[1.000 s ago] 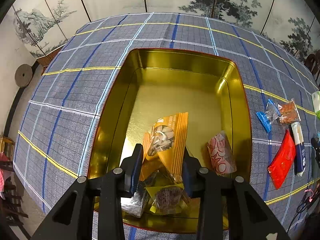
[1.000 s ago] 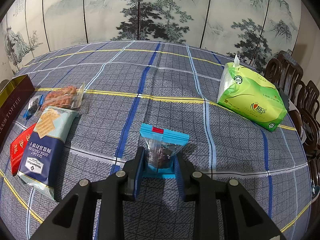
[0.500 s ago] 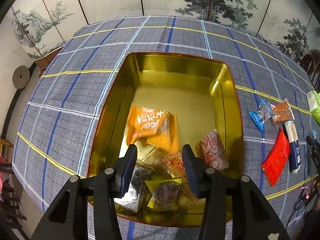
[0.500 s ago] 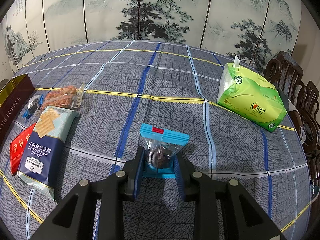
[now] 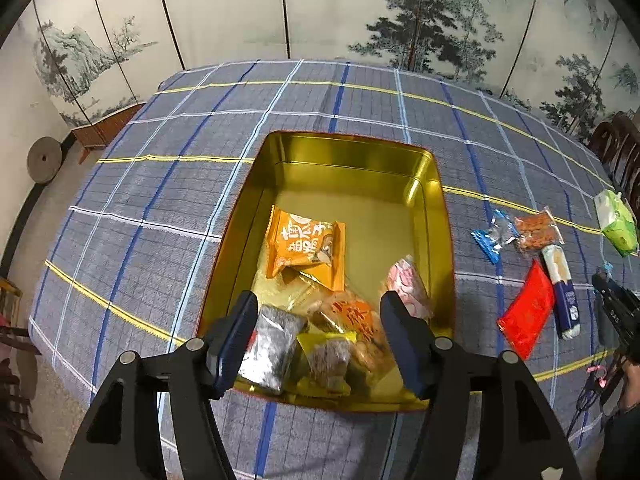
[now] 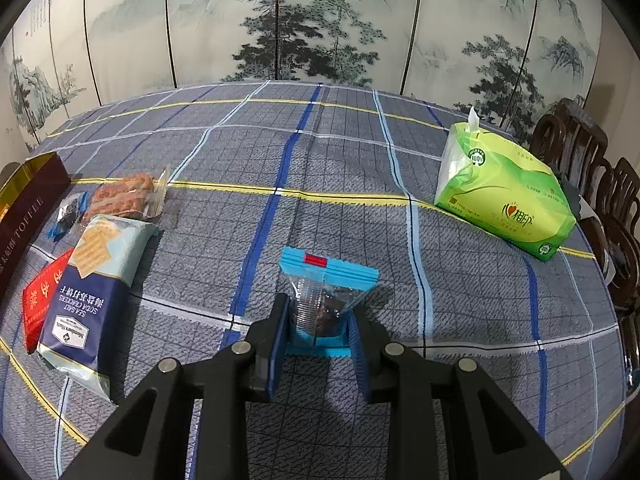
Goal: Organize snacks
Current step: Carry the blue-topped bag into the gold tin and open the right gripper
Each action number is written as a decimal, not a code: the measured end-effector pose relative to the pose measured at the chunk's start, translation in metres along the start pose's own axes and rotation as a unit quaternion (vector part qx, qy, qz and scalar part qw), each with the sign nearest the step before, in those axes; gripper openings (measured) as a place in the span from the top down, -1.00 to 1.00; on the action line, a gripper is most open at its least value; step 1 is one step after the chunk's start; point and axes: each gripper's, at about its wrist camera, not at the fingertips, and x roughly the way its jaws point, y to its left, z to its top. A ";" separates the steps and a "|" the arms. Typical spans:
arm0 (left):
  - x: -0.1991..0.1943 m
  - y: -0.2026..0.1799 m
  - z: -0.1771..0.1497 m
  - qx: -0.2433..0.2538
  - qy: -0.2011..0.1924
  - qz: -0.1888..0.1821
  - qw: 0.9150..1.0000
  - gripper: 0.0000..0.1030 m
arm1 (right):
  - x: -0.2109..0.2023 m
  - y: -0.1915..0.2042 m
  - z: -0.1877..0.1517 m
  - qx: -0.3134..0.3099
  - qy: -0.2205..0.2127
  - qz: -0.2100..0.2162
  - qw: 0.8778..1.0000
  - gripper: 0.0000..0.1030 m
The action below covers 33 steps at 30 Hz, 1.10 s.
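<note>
- My left gripper (image 5: 318, 338) has let go: the orange packet (image 5: 306, 246) now lies in the gold tin (image 5: 436, 184), jaws spread wide above it.
- My right gripper (image 6: 319, 326), well away from the tin, is clamped on the blue-edged snack (image 6: 326, 300).

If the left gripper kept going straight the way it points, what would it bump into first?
Probably the snack pile in the gold tin. The open left gripper hangs above its near end, aimed down at the yellow-edged packet and silver packet. Depth is hard to judge.
</note>
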 end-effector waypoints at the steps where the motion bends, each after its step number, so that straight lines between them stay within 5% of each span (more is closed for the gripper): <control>1: -0.002 0.000 -0.002 0.001 -0.001 -0.002 1.000 -0.18 | 0.000 0.000 0.000 0.001 0.000 0.001 1.000 0.43; 20: -0.013 -0.006 -0.020 -0.012 -0.003 -0.011 1.000 -0.22 | -0.004 0.001 0.007 0.019 0.012 -0.029 0.999 0.48; 24: -0.016 0.001 -0.023 -0.022 -0.010 -0.006 1.000 -0.41 | -0.018 0.002 0.015 0.030 -0.001 -0.029 0.999 0.48; 33: -0.030 0.030 -0.027 -0.052 -0.027 0.007 0.998 -0.45 | -0.060 0.065 0.043 -0.001 -0.039 0.049 0.998 0.48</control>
